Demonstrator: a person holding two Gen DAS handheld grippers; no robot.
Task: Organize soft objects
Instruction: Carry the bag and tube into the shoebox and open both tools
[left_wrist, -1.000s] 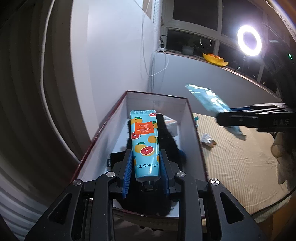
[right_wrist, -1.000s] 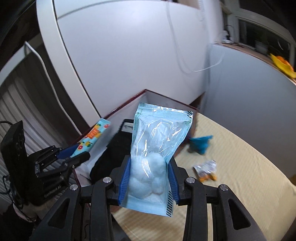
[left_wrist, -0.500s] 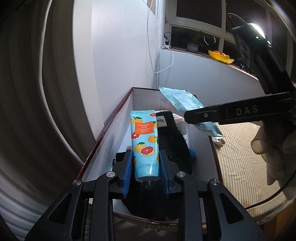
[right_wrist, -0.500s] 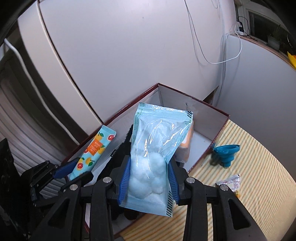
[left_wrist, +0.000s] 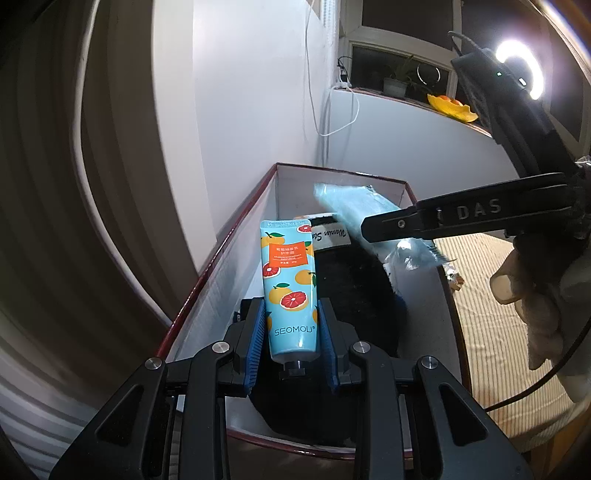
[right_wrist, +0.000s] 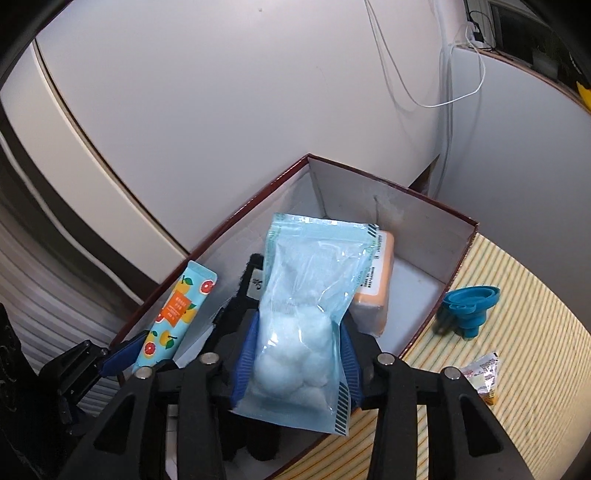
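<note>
My left gripper (left_wrist: 291, 325) is shut on a blue tube (left_wrist: 290, 284) printed with grapefruit, cap toward me, held over the near left part of the open dark-red box (left_wrist: 236, 229). The tube also shows in the right wrist view (right_wrist: 177, 314). My right gripper (right_wrist: 295, 350) is shut on a light-blue bag of cotton balls (right_wrist: 310, 306), held above the box (right_wrist: 458, 266). In the left wrist view the bag (left_wrist: 354, 210) hangs over the box's far half. A black fabric item (left_wrist: 351, 288) and an orange packet (right_wrist: 375, 284) lie in the box.
A blue collapsible funnel (right_wrist: 469, 310) and a small foil wrapper (right_wrist: 482, 373) lie on the striped mat (right_wrist: 535, 332) right of the box. White walls stand close behind and left of the box. A ring light (left_wrist: 519, 66) shines at the far right.
My right gripper has carried the cotton bag left and down, from over the mat to over the box's inside. My left gripper still holds the tube, a little farther into the box.
</note>
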